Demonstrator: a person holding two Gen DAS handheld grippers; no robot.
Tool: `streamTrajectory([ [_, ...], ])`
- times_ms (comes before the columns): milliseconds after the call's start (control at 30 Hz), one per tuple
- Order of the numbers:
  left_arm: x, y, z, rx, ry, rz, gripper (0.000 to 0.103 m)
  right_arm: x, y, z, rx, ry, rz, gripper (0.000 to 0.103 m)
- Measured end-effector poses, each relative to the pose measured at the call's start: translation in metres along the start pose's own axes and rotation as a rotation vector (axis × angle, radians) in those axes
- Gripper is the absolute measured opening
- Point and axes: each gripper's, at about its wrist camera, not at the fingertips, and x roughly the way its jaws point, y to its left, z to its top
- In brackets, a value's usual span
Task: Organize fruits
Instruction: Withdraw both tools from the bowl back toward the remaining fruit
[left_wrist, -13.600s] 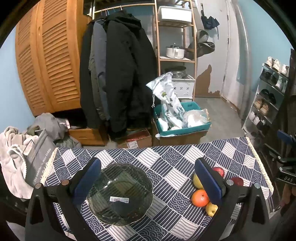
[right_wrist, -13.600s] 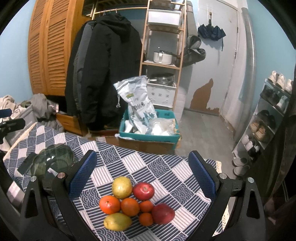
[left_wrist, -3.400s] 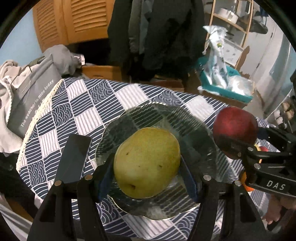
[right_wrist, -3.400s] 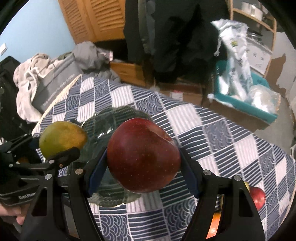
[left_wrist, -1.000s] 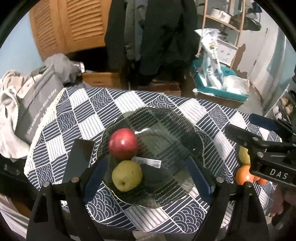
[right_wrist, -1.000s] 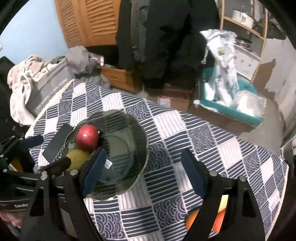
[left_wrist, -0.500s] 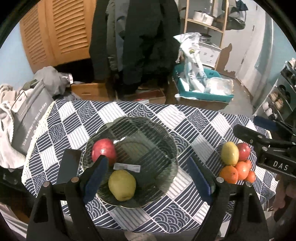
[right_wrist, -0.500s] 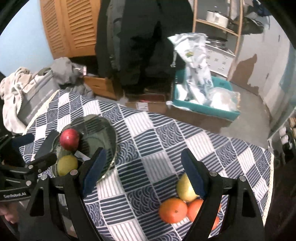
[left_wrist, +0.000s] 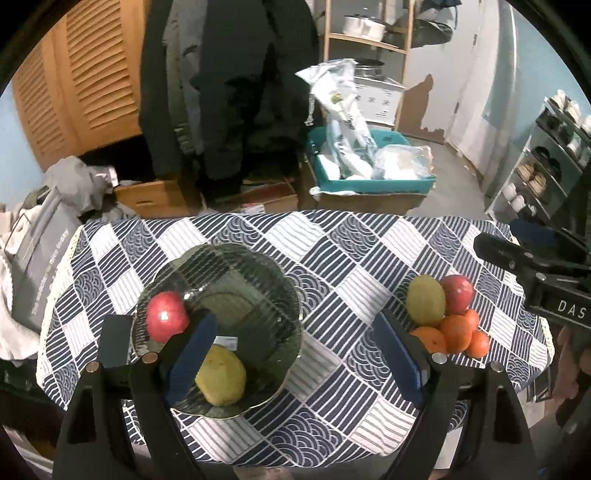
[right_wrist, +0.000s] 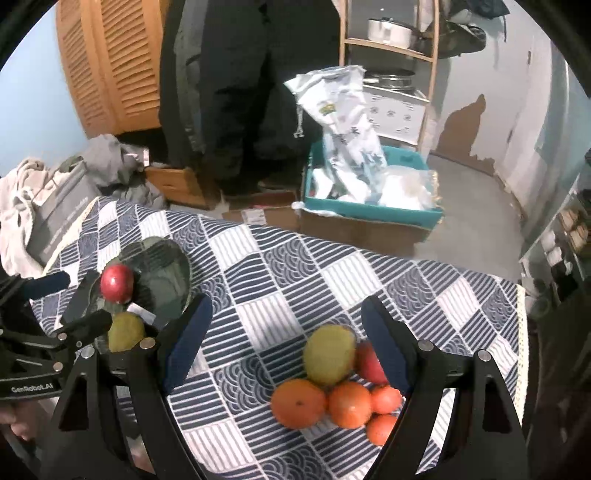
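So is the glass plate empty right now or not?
Not empty: the glass plate holds a red apple and a yellow pear.

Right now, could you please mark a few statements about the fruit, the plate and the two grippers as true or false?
1. The glass plate holds a red apple and a yellow-green pear. True.
2. The left gripper is closed on an orange. False: it is open and holds nothing.
3. The plate's apple and pear sit stacked on each other. False: they lie apart, both near the plate's left side.
4. The fruit pile on the tablecloth includes several oranges. True.
5. The right gripper holds nothing. True.
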Motion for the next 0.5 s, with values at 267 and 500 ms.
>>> streamTrajectory([
  [267,-0.002,-0.022,0.004,0.027,-0.006,-0.031,0.088,-0.014,-0.032,-0.006,0.036,-0.007,-0.019,0.083],
  [500,0.002,-0.04,0.005,0.057,0.004,-0.055,0.088,-0.023,-0.051,-0.013,0.044,-0.01,-0.046,0.083],
])
